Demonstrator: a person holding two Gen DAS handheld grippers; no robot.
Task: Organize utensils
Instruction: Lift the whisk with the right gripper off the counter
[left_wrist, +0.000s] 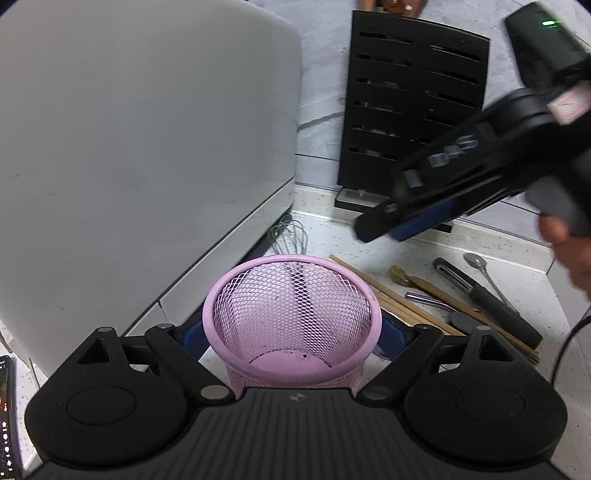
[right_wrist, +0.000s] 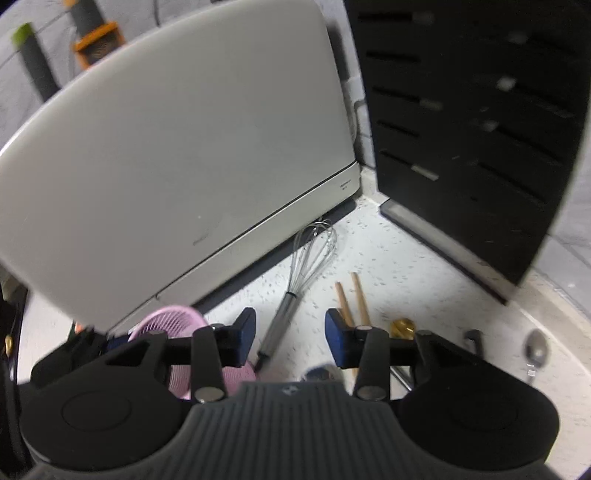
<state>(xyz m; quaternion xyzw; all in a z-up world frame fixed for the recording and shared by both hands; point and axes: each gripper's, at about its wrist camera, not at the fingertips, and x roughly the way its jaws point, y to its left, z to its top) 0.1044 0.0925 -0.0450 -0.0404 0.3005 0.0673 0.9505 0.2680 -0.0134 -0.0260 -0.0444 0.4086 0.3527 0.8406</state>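
My left gripper (left_wrist: 293, 332) is shut on a pink mesh cup (left_wrist: 291, 260), its blue pads pressed on both sides. The cup stands upright and looks empty inside. Behind it a wire whisk (left_wrist: 290, 236) lies on the counter. To the right lie wooden chopsticks (left_wrist: 388, 295), a gold spoon (left_wrist: 399, 275), a black peeler (left_wrist: 480, 295) and a silver spoon (left_wrist: 480, 264). My right gripper (right_wrist: 290, 334) hovers open above the whisk (right_wrist: 310, 254), its handle showing in the gap below the pads, untouched. The cup (right_wrist: 170, 317) sits to its left.
A large white appliance (left_wrist: 147, 147) fills the left side, close behind the cup. A black slotted knife block (left_wrist: 413, 92) stands against the back wall. A phone (left_wrist: 7, 406) lies at the lower left edge. A person's hand (left_wrist: 569, 251) holds the right gripper.
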